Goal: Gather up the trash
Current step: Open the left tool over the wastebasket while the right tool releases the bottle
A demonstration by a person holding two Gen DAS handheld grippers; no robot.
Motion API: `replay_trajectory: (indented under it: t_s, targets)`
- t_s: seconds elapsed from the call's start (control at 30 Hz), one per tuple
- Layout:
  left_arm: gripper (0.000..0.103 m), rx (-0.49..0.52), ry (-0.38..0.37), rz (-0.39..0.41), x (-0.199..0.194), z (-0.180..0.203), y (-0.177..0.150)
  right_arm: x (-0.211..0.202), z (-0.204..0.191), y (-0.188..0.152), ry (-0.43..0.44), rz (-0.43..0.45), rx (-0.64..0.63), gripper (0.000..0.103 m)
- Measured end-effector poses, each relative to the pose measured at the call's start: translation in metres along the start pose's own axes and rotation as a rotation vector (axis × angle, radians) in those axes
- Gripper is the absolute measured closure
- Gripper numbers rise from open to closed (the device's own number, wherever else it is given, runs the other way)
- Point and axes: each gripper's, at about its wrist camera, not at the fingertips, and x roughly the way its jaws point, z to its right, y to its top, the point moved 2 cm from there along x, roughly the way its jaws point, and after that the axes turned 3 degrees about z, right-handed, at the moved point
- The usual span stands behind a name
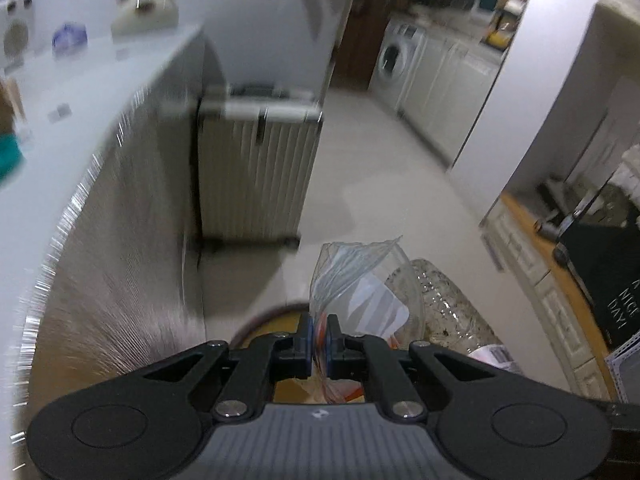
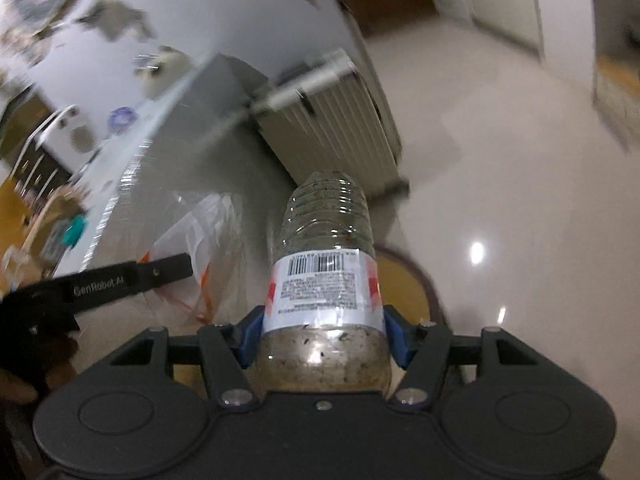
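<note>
My left gripper (image 1: 319, 336) is shut on a clear plastic bag (image 1: 360, 280) with white and orange print, held above the floor. The bag also shows in the right wrist view (image 2: 192, 252), with the left gripper's finger (image 2: 160, 270) on it. My right gripper (image 2: 324, 332) is shut on a clear plastic bottle (image 2: 324, 240) with a white barcode label and dirty specks inside. The bottle shows in the left wrist view (image 1: 448, 304) just right of the bag. A round brown-rimmed bin (image 2: 404, 280) lies below both grippers; it also shows in the left wrist view (image 1: 276, 320).
A white counter (image 1: 80, 120) curves along the left with small items on it. A ribbed beige suitcase (image 1: 256, 168) stands on the pale floor (image 1: 380, 168) ahead. A washing machine (image 1: 396, 56) and cabinets stand at the far right. A black bag (image 1: 608, 280) sits at right.
</note>
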Motion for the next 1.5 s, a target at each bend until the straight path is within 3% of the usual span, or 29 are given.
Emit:
replay_trajectory:
  t_s: [0.3, 0.6, 1.0, 1.23, 1.37, 1.5]
  targets:
    - [0.096, -0.085, 0.042, -0.259, 0.091, -0.027, -0.02, 0.089, 0.027, -0.01, -0.039, -0.236, 0.174, 0.041]
    - [0.096, -0.122, 0.113, -0.38, 0.13, -0.046, -0.04, 0.156, 0.025, -0.007, -0.125, -0.31, 0.146, 0.04]
    - [0.092, -0.121, 0.134, -0.421, 0.144, -0.044, -0.049, 0.168, 0.014, 0.005, -0.192, -0.323, 0.003, 0.038]
    - [0.092, -0.118, 0.133, -0.443, 0.149, -0.044, -0.055, 0.161, 0.017, 0.01, -0.168, -0.297, -0.007, 0.025]
    - [0.086, -0.116, 0.131, -0.448, 0.15, -0.043, -0.057, 0.156, 0.016, 0.011, -0.174, -0.293, -0.032, 0.025]
    - [0.07, -0.113, 0.142, -0.451, 0.149, -0.044, -0.058, 0.152, 0.014, 0.008, -0.188, -0.296, -0.064, 0.025]
